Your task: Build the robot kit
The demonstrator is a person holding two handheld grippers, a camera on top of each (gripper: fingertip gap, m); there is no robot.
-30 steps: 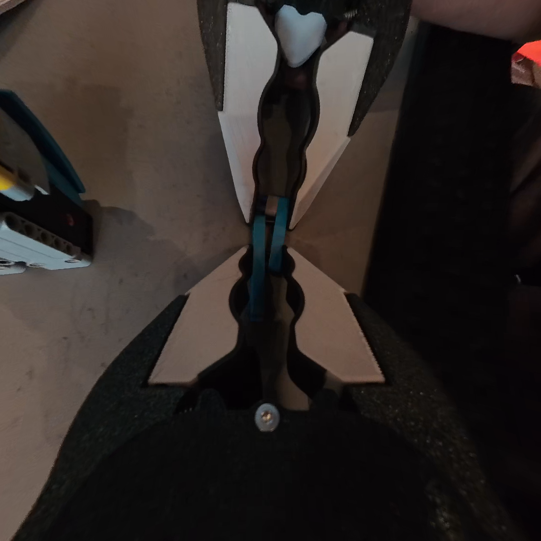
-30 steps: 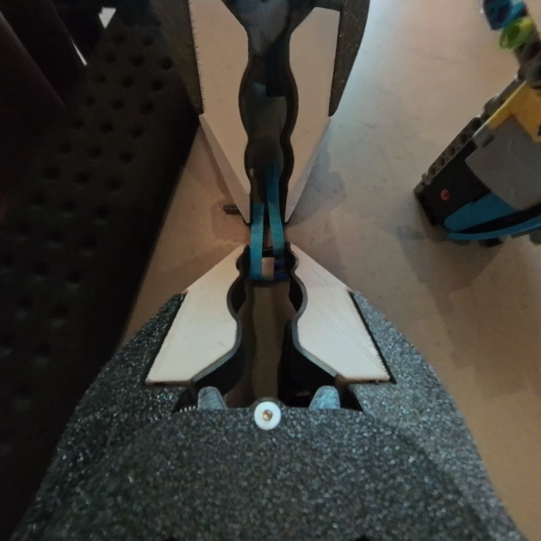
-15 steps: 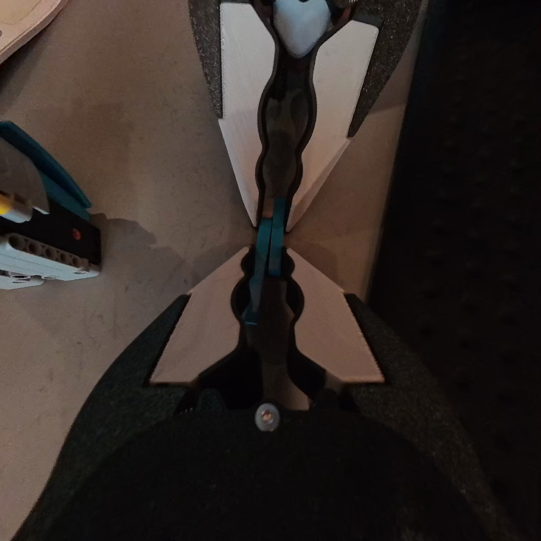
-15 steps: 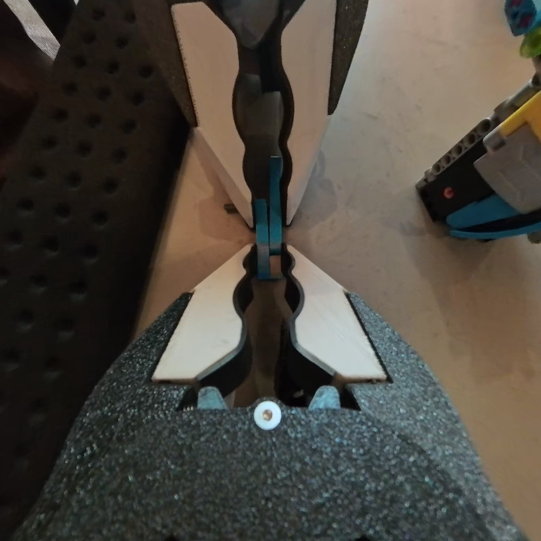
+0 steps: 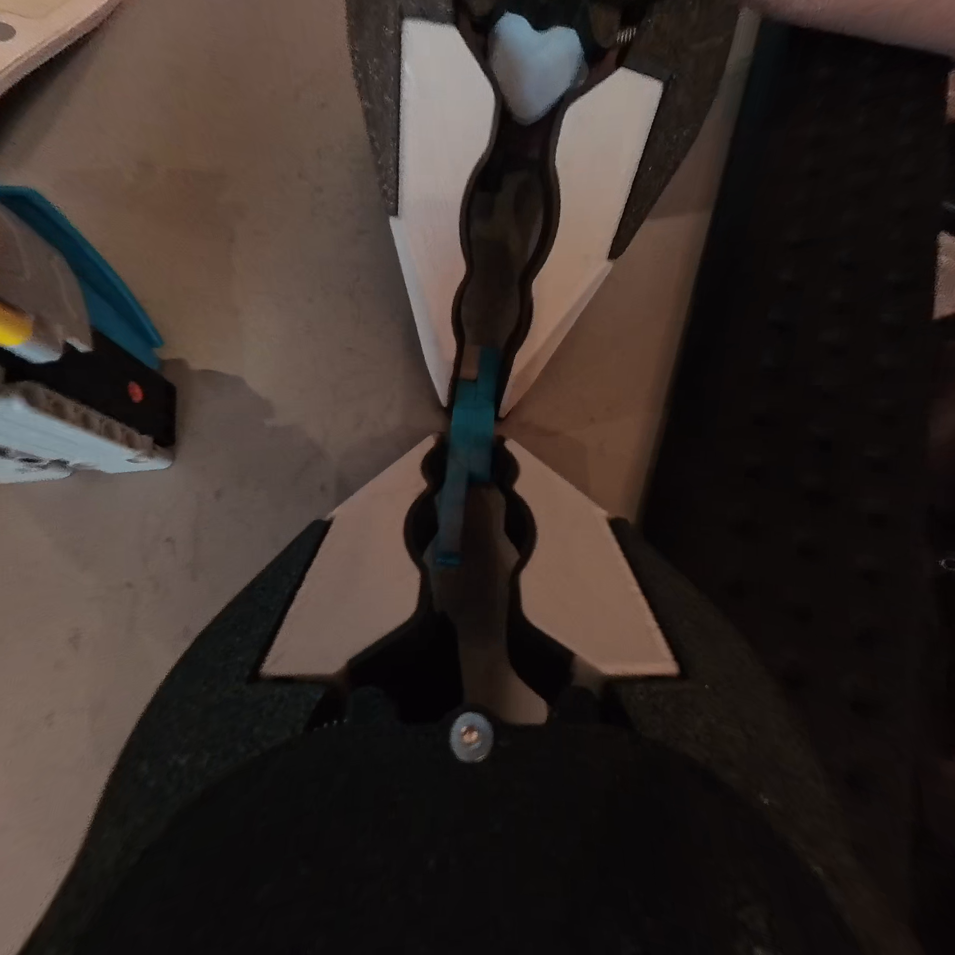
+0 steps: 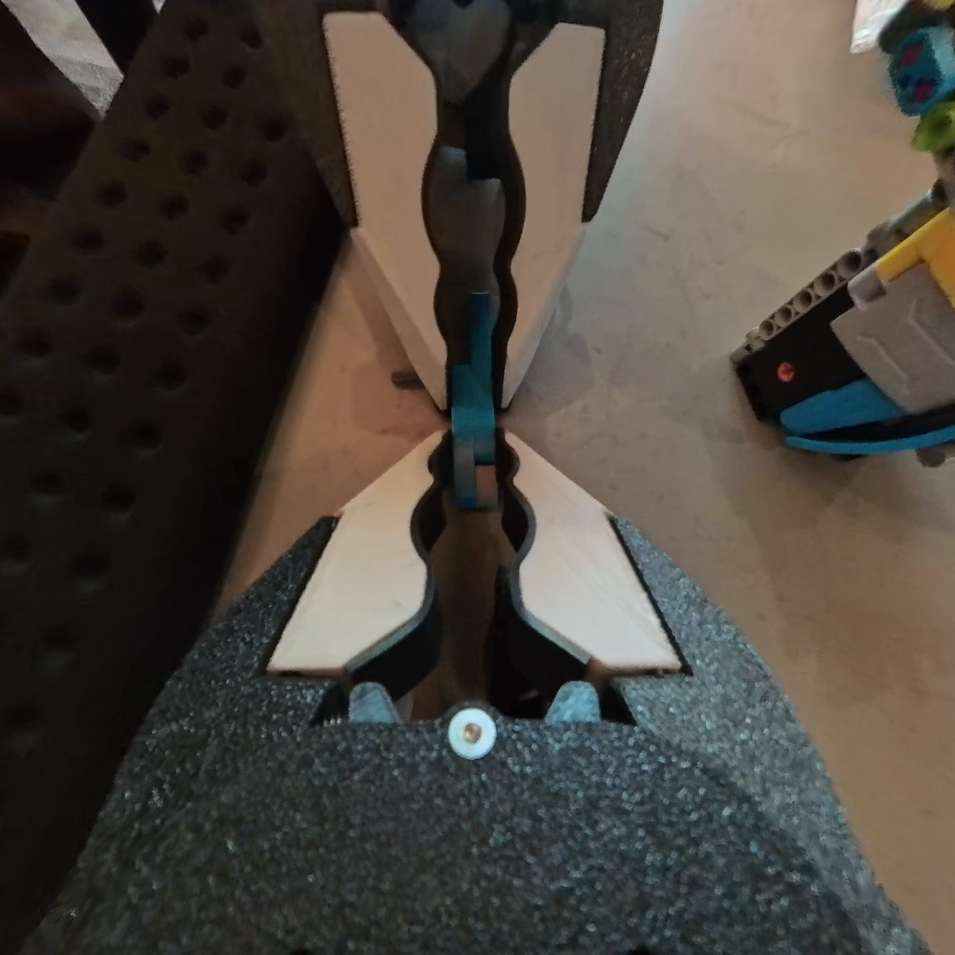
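no legible writing or brand seen; two grippers meet tip to tip over a beige tabletop [image 5: 217,248]; left gripper [image 5: 473,439] and right gripper [image 6: 474,439] each closed on two overlapping teal strips [image 5: 473,408]; one brick-built model [image 6: 852,362] near; one dark perforated panel [image 6: 129,310] alongside.

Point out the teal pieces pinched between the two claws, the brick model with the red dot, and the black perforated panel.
teal pieces [image 6: 473,408]: right wrist view, where both overlap.
brick model [image 6: 806,364]: right wrist view, black block face.
black perforated panel [image 6: 129,310]: right wrist view, holed top surface.
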